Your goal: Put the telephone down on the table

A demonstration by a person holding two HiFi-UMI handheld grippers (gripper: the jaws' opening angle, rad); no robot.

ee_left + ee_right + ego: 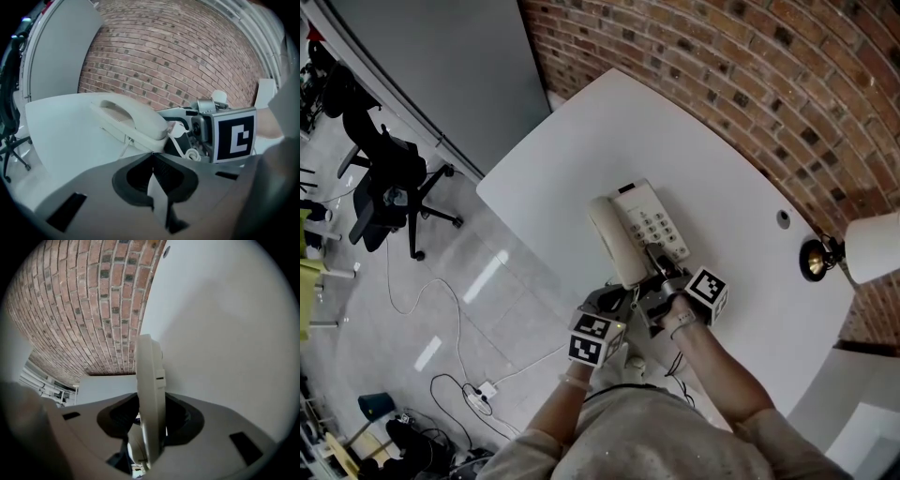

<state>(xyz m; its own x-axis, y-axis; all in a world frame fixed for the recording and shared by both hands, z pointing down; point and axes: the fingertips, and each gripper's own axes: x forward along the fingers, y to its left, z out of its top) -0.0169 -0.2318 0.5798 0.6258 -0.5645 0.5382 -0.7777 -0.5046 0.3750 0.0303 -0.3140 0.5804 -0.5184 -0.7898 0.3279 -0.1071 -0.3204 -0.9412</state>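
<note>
A cream telephone (pixel 649 223) with a keypad lies flat near the table's (pixel 581 150) front edge, its handset (pixel 614 242) in the cradle on the left side. I cannot tell whether its underside rests on the top. My right gripper (pixel 664 272) is shut on the telephone's near edge; in the right gripper view the cream edge (pixel 150 390) stands between the jaws of that gripper (pixel 151 427). My left gripper (pixel 619 298) sits just near-left of the handset, shut and empty. In the left gripper view its jaws (pixel 151 157) meet, with the handset (pixel 133 119) just beyond.
A white-shaded lamp (pixel 872 246) with a dark base (pixel 814 259) stands at the table's right end beside a cable hole (pixel 783 219). A brick wall (pixel 741 66) runs behind. The table edge drops to the floor at left, where an office chair (pixel 389 187) and cables lie.
</note>
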